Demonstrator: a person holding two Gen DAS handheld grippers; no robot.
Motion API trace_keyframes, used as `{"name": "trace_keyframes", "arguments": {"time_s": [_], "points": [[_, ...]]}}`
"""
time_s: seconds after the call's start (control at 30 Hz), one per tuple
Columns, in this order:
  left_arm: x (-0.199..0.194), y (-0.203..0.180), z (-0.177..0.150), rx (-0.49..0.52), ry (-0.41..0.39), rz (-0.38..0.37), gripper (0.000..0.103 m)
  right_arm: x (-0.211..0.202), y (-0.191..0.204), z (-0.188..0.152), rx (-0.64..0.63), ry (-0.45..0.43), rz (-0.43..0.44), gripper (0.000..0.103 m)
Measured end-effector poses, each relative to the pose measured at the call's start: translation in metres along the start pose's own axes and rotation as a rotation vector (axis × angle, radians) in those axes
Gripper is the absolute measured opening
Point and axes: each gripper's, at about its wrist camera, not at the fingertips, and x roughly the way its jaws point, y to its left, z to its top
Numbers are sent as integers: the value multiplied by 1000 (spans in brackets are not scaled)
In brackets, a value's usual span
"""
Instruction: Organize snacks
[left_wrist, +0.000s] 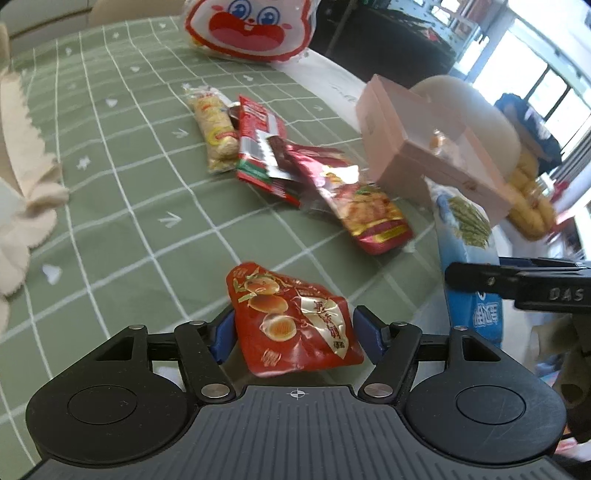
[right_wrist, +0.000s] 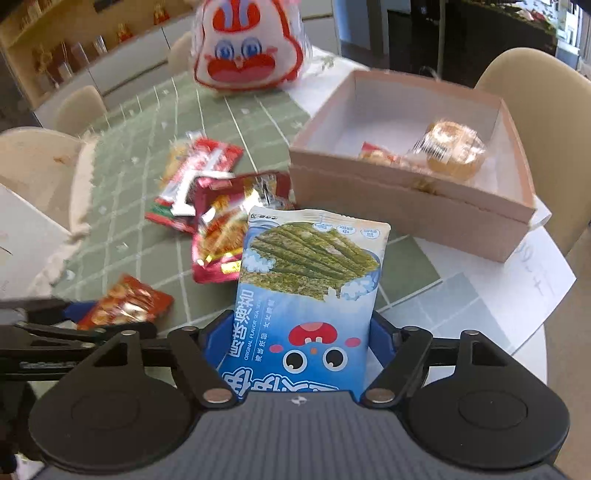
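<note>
Gripping a red packet (left_wrist: 295, 321) between its blue pads, the left gripper (left_wrist: 293, 332) held it just above the green cloth (left_wrist: 122, 177). The right gripper (right_wrist: 299, 354) had a blue seaweed pack (right_wrist: 310, 280) between its jaws, pads at its edges. Other snacks (left_wrist: 295, 166) lay piled near a pink box (right_wrist: 406, 206) holding two wrapped pastries (right_wrist: 450, 151).

A blue seaweed-snack packet (right_wrist: 306, 295) is seen upright just in front of the open pink box (right_wrist: 406, 206), in which wrapped pastries (right_wrist: 450, 151) lie. Left of the box, red packets (right_wrist: 218, 206) are heaped overlapping; a red egg-printed packet (left_wrist: 291, 321) lies nearer.
</note>
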Motion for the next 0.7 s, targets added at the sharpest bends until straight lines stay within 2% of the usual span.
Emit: {"name": "trace_keyframes", "arguments": {"time_s": [0.03, 0.07, 0.1, 0.13, 0.27, 0.4, 0.57, 0.7], "points": [[-5, -4, 3, 5, -7, -19, 65, -6, -2, 2, 11, -10, 17, 75], [-14, -11, 8, 19, -25, -29, 31, -16, -5, 5, 23, -27, 41, 75], [-25, -20, 18, 41, -47, -35, 22, -26, -8, 9, 29, -51, 54, 75], [-37, -31, 30, 62, -73, -67, 26, -38, -10, 16, 29, -86, 60, 75], [-82, -81, 77, 191, -239, -120, 21, -104, -20, 51, -6, -277, 56, 75], [-91, -113, 105, 248, -288, -173, 21, -151, -32, 79, -19, -414, 31, 75], [-76, -129, 111, 295, -252, -222, 20, -167, -45, 82, -25, -458, -3, 75], [-57, -118, 106, 295, -214, -163, 20, -152, -57, 73, 16, -405, -16, 75]]}}
